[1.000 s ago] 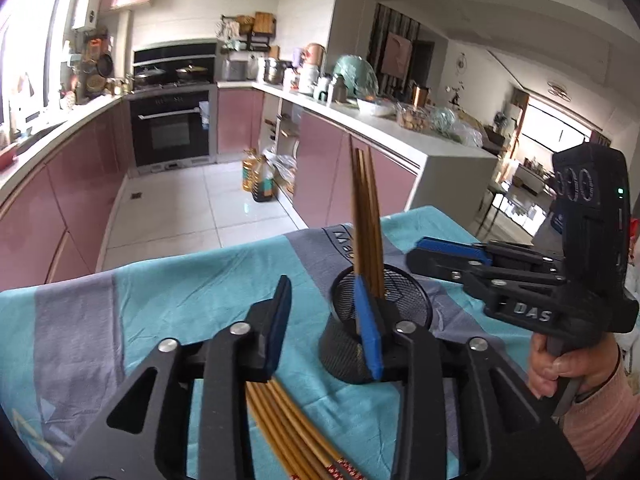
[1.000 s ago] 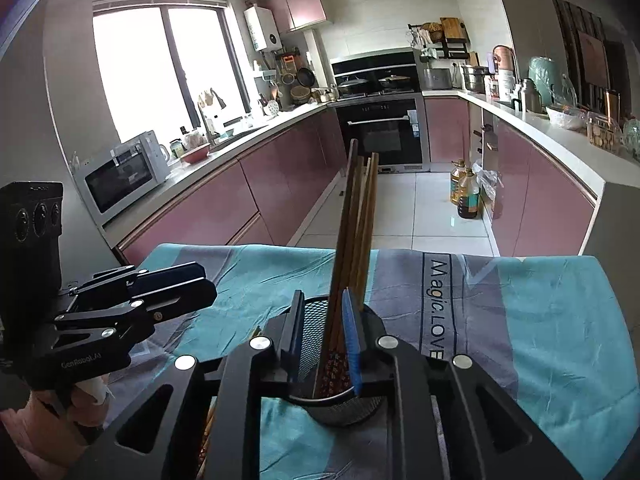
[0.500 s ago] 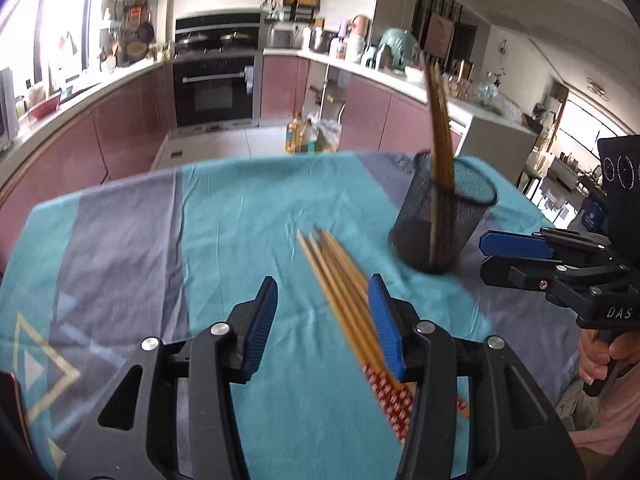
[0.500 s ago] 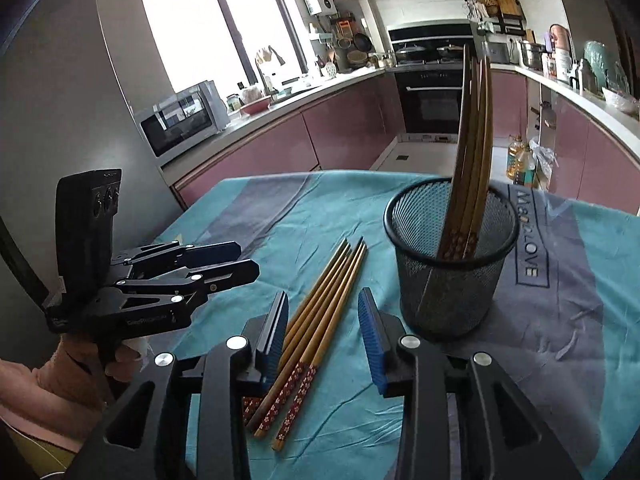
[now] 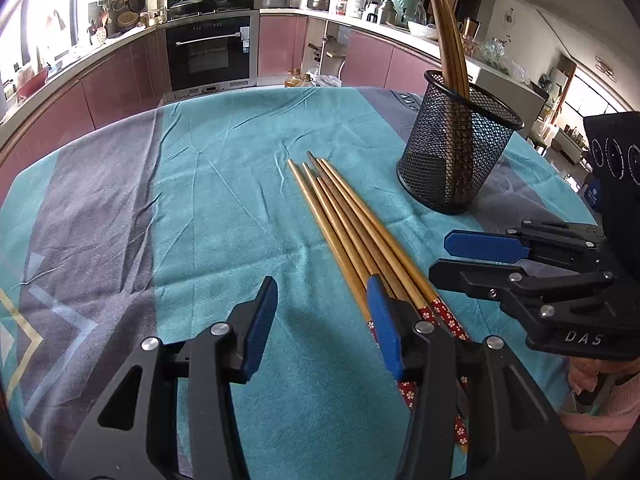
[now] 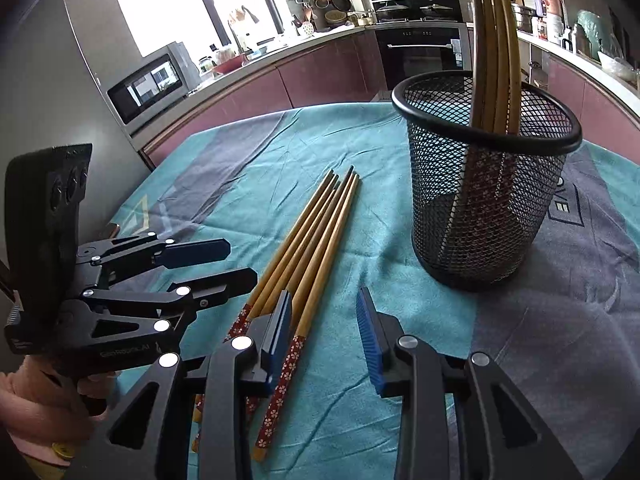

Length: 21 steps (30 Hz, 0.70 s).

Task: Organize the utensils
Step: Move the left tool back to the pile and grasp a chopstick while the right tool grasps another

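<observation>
Several loose wooden chopsticks (image 5: 352, 224) with red flowered ends lie bundled on the teal cloth (image 5: 200, 200). A black mesh cup (image 5: 452, 160) behind them holds several upright chopsticks (image 5: 452, 52). My left gripper (image 5: 322, 292) hovers low and open, its right finger over the bundle's red ends and bare cloth between its pads. My right gripper (image 6: 324, 300) is open too, low over the chopsticks (image 6: 316, 232). One stick lies in its gap, untouched. The cup (image 6: 480, 200) stands ahead to its right. Each gripper shows in the other's view: right gripper (image 5: 440, 256), left gripper (image 6: 242, 262).
A hand in a pink sleeve (image 5: 600, 376) holds the right gripper at the table's near right edge. Pink kitchen cabinets, an oven (image 5: 212, 52) and a microwave (image 6: 148, 84) stand beyond the table. Cloth stretches bare to the left of the bundle.
Both grippers came down from the cup to low over the loose chopsticks. The right jaws, earlier narrow around the sticks in the cup, stand wider.
</observation>
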Tool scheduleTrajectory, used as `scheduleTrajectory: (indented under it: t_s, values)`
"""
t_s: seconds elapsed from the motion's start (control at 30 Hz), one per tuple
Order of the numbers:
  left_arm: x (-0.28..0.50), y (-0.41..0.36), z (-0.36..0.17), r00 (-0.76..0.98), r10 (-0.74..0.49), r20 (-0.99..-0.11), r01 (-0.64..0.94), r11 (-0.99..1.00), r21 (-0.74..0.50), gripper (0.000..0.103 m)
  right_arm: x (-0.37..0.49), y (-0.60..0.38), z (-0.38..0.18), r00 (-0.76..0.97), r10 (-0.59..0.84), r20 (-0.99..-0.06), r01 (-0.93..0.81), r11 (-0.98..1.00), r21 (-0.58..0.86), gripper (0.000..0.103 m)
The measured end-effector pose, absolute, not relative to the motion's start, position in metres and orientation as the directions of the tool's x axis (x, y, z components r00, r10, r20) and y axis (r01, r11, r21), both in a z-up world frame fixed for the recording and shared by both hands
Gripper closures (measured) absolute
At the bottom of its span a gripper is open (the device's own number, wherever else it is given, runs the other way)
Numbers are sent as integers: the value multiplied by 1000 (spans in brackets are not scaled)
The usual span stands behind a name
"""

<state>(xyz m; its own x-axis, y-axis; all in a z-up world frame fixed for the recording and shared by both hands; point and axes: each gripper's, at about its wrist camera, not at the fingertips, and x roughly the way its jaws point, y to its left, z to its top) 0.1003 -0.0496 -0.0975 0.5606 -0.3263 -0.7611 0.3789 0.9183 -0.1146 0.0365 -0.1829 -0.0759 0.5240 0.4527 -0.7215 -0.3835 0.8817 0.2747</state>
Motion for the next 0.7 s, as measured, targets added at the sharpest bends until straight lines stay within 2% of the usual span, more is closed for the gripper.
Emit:
scheduleTrajectory:
  t_s: [0.7]
  values:
    - [110,-57,-107,550,-308,-776,371,923,-103,62,45,-176,-82,528,395,-752,-377,902,209,74]
